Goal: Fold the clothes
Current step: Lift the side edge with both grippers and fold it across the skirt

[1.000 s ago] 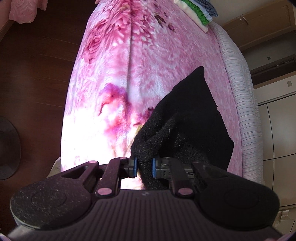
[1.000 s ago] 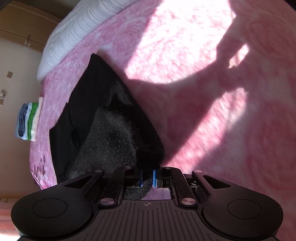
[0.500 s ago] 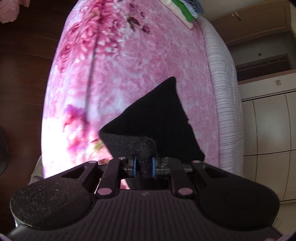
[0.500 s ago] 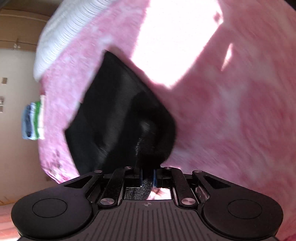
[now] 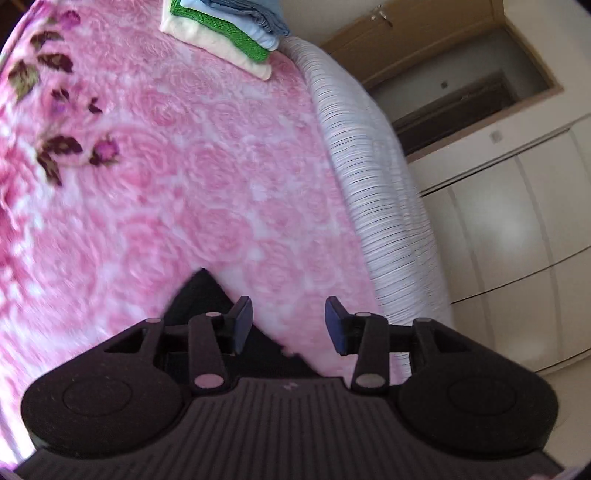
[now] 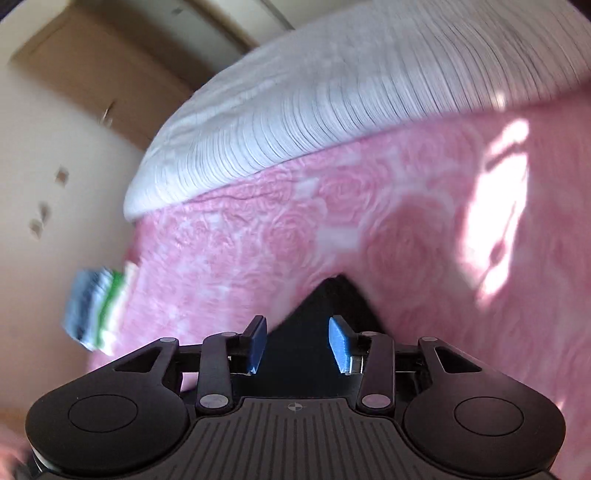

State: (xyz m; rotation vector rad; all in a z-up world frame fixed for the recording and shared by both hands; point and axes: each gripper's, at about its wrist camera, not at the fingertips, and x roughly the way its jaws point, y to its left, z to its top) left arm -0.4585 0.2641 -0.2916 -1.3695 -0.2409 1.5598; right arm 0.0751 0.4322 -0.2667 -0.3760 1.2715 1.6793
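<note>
The left gripper (image 5: 288,325) was seen with its jaws spread wide and nothing held between the blue pads (image 5: 242,325). The black garment (image 5: 201,295) was laid on the pink rose-patterned blanket (image 5: 207,184), and only a pointed corner of it showed above the gripper body, just beside the left-hand pad; the rest was hidden beneath the tool. The right gripper (image 6: 297,345) was likewise found parted and empty, its blue fingertips (image 6: 340,343) set on either side of the dark cloth without a grip on it. In the right wrist view the black garment (image 6: 332,299) appeared as a dark triangle on the blanket (image 6: 258,236), its tip pointed away from the camera. Whether the pads touched the fabric could not be told. A stack of folded clothes (image 5: 225,33), cream, green and blue, was placed at the far end of the blanket, well apart from the black piece, and was shown blurred at the left edge of the right view (image 6: 98,308). A white striped duvet (image 5: 369,177) was bunched along the blanket's edge. Cream wardrobe doors (image 5: 517,236) were visible beyond it.
</note>
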